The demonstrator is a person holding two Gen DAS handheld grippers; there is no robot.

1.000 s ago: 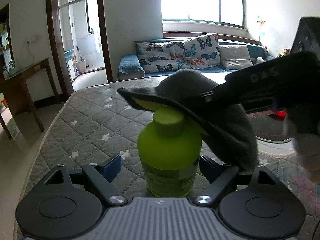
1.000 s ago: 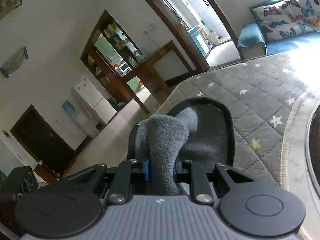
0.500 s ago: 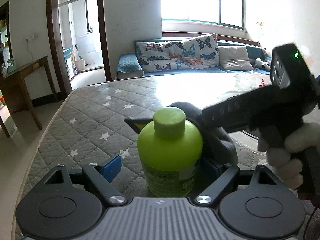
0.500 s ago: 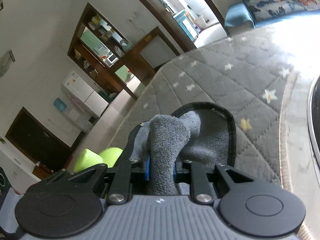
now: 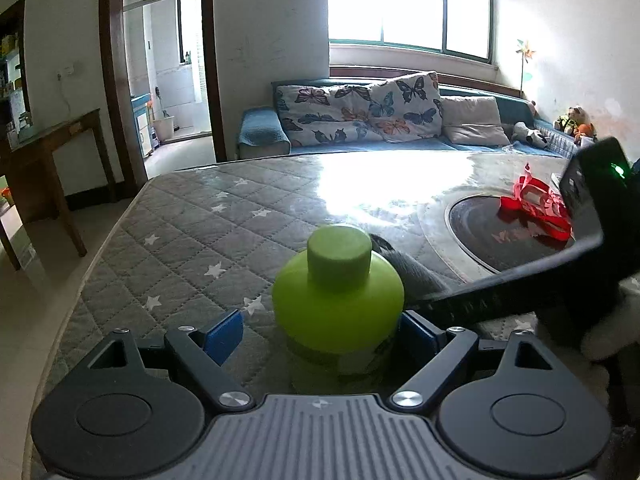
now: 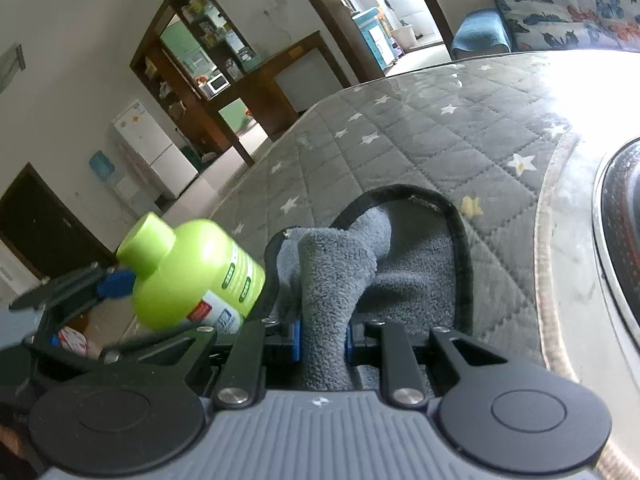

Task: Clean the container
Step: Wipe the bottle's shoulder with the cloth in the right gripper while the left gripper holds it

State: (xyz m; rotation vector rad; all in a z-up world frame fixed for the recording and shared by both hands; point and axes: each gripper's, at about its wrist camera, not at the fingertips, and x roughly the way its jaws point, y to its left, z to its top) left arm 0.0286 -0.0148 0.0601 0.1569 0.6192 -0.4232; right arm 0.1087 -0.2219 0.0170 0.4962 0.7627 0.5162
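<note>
Jaws on the left gripper [image 5: 320, 330] are standing wide around the green bottle [image 5: 338, 288], the right pad seeming to touch it and the left pad standing clear; the bottle is standing upright on the quilted table [image 5: 192, 224], so nothing is really pinning it; to the right, the right gripper [image 6: 322, 338] is clamping a grey cloth [image 6: 340, 264] tightly, pressing it beside the bottle's side; a sideways rub could be tipping or sliding the loose bottle toward the left table edge.
</note>
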